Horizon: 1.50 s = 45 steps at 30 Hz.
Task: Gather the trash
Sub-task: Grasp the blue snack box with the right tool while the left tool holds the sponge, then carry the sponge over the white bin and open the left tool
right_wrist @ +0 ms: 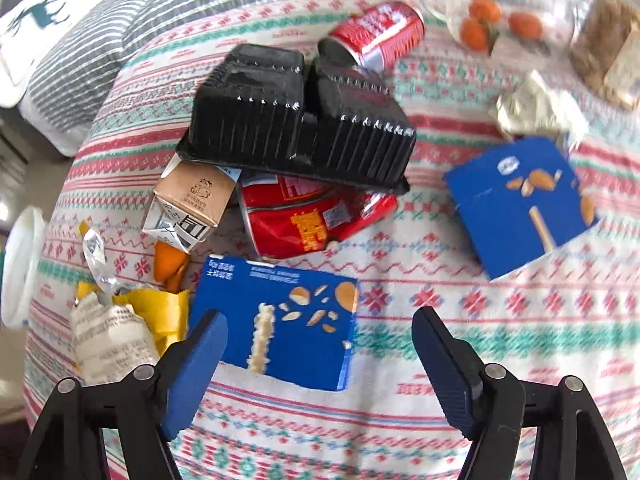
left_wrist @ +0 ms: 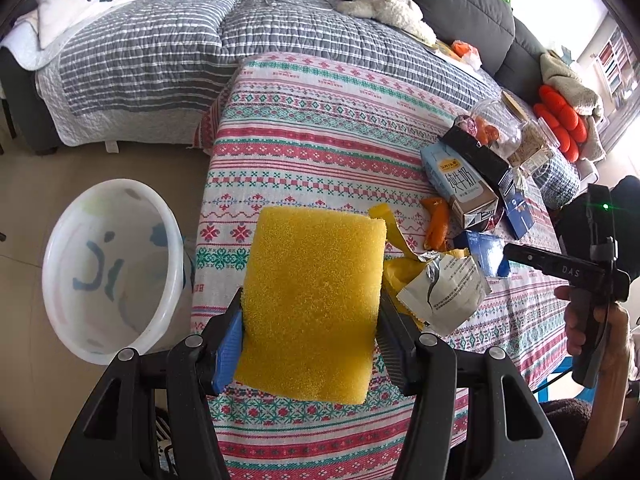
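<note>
On the counter (right_wrist: 500, 320), draped in patterned red-and-green cloth, litter lies heaped: black ribbed plastic tray (right_wrist: 296, 116), crushed red can (right_wrist: 316, 216), blue snack carton (right_wrist: 276, 320). White round plastic bin (left_wrist: 108, 268) stands on floor beside. Left tongs (left_wrist: 310, 340) clench yellow foam sponge (left_wrist: 316, 300). Right tongs (right_wrist: 320, 364) spread, released above the carton.

Left wrist view: the yellow sponge (left_wrist: 312, 304) hides part of the crumpled wrapper (left_wrist: 444, 292) at centre. Right wrist view: the black tray (right_wrist: 300, 116) covers the upper part of the red bag (right_wrist: 316, 216); jars at upper right are blurred and cut off by the edge.
</note>
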Each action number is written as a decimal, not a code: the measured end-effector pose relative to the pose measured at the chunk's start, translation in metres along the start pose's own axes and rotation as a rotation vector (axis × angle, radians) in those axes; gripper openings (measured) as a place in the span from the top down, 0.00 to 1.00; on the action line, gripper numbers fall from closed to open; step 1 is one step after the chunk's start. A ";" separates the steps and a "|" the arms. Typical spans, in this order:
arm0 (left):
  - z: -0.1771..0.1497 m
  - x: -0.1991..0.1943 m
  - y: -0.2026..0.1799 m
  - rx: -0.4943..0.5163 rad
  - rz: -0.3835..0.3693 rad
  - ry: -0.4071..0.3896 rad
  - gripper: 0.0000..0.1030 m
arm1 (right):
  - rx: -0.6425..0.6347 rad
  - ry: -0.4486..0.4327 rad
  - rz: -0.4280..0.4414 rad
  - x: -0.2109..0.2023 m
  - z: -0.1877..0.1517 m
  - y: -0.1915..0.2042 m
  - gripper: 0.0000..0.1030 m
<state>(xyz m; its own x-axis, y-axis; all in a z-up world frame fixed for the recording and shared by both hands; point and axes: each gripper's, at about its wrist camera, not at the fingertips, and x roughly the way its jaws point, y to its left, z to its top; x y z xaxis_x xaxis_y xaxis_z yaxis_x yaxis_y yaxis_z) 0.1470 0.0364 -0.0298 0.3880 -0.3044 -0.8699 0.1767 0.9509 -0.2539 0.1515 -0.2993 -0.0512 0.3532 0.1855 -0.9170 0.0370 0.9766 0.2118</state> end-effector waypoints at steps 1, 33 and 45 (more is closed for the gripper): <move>0.000 -0.001 0.000 -0.002 -0.001 -0.001 0.40 | 0.020 0.006 0.003 0.003 0.001 0.001 0.12; -0.006 -0.021 0.022 -0.043 -0.007 -0.035 0.40 | 0.135 -0.080 -0.135 -0.023 -0.007 0.006 0.09; -0.021 -0.041 0.063 -0.097 0.057 -0.069 0.40 | 0.077 -0.166 -0.049 -0.068 -0.018 0.050 0.09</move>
<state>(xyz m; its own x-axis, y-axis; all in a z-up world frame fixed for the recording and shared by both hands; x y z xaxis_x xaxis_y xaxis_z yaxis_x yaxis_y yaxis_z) 0.1232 0.1094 -0.0194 0.4567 -0.2496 -0.8539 0.0655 0.9667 -0.2475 0.1121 -0.2610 0.0157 0.4984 0.1110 -0.8598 0.1276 0.9716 0.1995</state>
